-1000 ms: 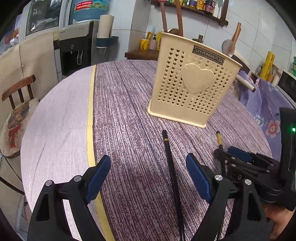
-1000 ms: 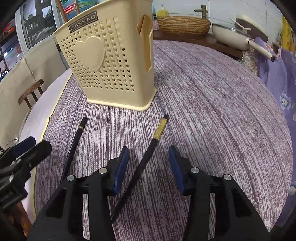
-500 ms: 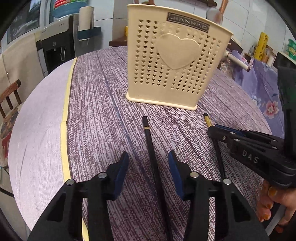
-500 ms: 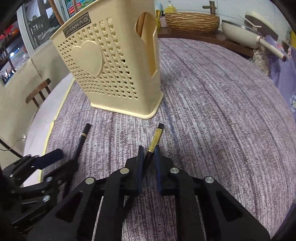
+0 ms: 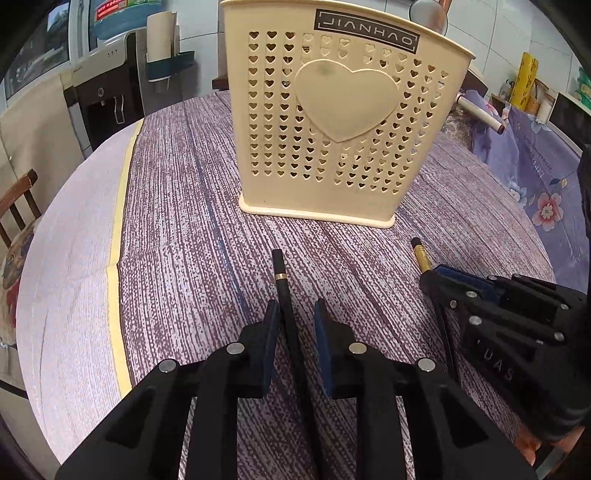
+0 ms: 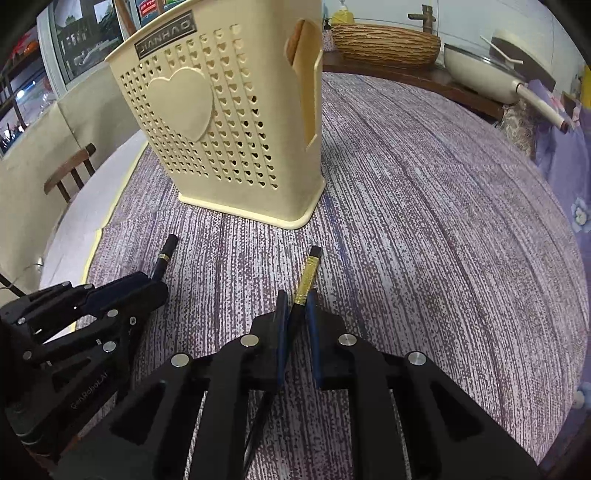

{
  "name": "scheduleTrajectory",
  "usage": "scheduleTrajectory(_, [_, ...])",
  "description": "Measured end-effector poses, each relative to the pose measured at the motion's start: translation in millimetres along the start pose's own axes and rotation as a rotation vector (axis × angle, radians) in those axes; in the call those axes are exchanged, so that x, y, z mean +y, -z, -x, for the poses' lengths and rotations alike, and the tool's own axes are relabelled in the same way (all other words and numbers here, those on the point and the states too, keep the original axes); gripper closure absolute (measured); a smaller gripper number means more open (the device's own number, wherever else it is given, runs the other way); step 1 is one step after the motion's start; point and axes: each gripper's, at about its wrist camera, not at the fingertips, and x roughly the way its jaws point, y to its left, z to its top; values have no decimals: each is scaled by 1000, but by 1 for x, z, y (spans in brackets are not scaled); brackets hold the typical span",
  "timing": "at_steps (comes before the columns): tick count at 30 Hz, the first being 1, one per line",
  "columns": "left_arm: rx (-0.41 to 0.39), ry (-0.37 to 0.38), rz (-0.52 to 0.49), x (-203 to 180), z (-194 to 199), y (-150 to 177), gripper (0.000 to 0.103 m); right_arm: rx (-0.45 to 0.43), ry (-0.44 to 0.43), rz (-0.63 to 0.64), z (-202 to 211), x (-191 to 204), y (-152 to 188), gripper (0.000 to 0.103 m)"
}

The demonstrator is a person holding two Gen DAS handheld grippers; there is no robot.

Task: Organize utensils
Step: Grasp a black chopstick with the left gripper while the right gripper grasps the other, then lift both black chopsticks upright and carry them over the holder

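— On the purple striped tablecloth point(image 5: 177, 206), what does each hand have?

— Two black chopsticks lie side by side, well apart, top ends toward the cream utensil holder point(image 5: 340, 122). The left gripper point(image 5: 295, 314) straddles the chopstick with the thin gold ring point(image 5: 282, 280); its jaws are closing, the stick between the pads with a sliver of cloth showing on the right side, so I'd call it not quite pinched. The right gripper point(image 6: 297, 299) is closed on the chopstick with the long gold band point(image 6: 306, 280), pads against the shaft just below the band.

— Why so near the top ends?

— Probably so the long thin ends trail behind and each stick can be tipped upright over the holder's rim.

— And the holder?

— Upright just beyond both sticks, heart perforations across the front, a raised heart, a side pocket point(image 6: 308, 85) with something brown in it. In the left view a spoon-like bowl point(image 5: 428, 14) shows above the rim, though it's cropped and I can't say whether it stands inside or behind.

— Other containers?

— A woven basket point(image 6: 384, 44) and a pale pan point(image 6: 480, 70) on the counter; contents unseen.
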Motion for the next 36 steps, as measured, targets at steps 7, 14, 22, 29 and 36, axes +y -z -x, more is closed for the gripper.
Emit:
scheduleTrajectory(7, [-3, -35, 8, -2, -5, -6, 94, -9, 23, 13, -5, 7, -4, 91])
scheduleTrajectory(14, [-10, -30, 20, -1, -5, -6, 94, -17, -1, -29, -5, 3, -4, 92])
scheduleTrajectory(22, [-15, 2, 50, 7, -3, -5, 95, -13, -99, -100, -7, -10, -6, 94])
scheduleTrajectory(29, [-27, 37, 82, 12, 1, -2, 95, -19, -154, -137, -5, -20, -7, 94])
scheduleTrajectory(36, [-57, 80, 107, 17, 12, -3, 95, -50, -208, -175, 7, -27, -4, 95])
